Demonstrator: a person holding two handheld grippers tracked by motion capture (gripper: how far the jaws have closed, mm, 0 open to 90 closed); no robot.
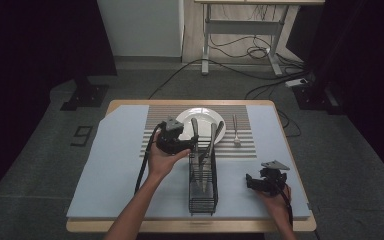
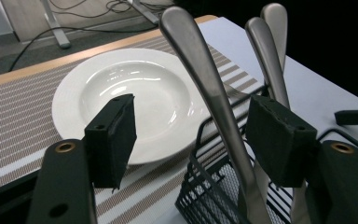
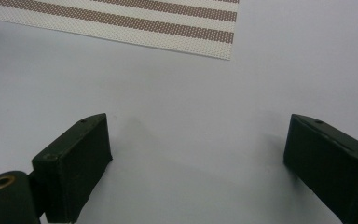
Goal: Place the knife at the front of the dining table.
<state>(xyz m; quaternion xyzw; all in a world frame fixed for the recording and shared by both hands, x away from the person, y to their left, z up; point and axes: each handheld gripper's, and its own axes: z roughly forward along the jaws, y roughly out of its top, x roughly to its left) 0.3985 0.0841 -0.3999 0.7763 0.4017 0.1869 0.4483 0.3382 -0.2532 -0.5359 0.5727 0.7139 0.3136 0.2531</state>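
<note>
Left gripper view looks along a smooth, rounded steel utensil handle (image 2: 214, 100) standing tilted in a black wire caddy (image 2: 205, 196), between wide-apart jaws of the left gripper (image 2: 200, 135), touching neither pad. Behind lies a glossy white plate (image 2: 88, 88) on a striped woven mat (image 2: 14, 116). Low over the pale blue table cover (image 3: 191, 102), the right gripper (image 3: 196, 154) gapes, holding nothing.
</note>
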